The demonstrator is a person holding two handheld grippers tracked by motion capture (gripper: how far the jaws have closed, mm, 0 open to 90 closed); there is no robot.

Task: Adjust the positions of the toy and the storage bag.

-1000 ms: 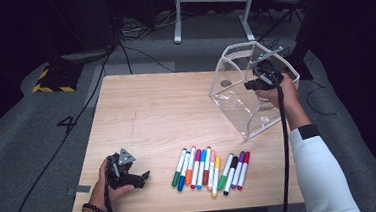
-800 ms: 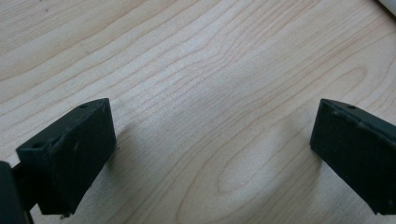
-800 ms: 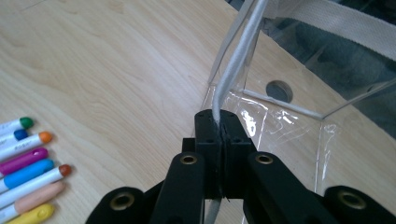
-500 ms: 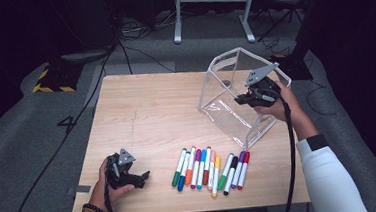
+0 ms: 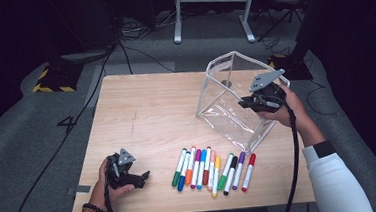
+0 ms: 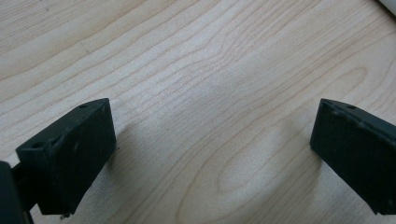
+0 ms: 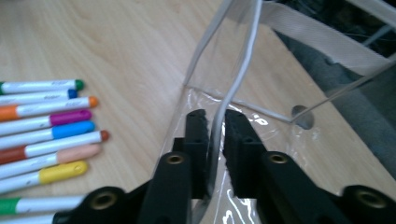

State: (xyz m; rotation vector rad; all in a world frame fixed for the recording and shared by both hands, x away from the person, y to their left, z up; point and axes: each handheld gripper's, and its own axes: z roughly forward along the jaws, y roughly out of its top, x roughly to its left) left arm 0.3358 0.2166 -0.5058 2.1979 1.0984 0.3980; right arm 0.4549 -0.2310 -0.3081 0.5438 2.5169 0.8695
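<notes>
A clear plastic pouch (image 5: 225, 98) with white edging stands tilted on the right half of the wooden table (image 5: 146, 114). My right gripper (image 5: 256, 102) is shut on the pouch's white rim (image 7: 243, 70), the rim pinched between the two black jaws. A row of several coloured markers (image 5: 210, 167) lies near the front edge, in front of the pouch; the markers (image 7: 46, 126) are to the left in the right gripper view. My left gripper (image 5: 142, 178) rests at the front left of the table, open, with bare wood between its jaws (image 6: 210, 154).
Cables trail from both grippers off the front edge. Beyond the table lies a grey floor with a metal stand (image 5: 214, 9), loose cables and a yellow-black striped plate (image 5: 53, 78) at the left.
My right gripper has pulled the pouch left and toward the front, tilting it. The left gripper has stayed put.
</notes>
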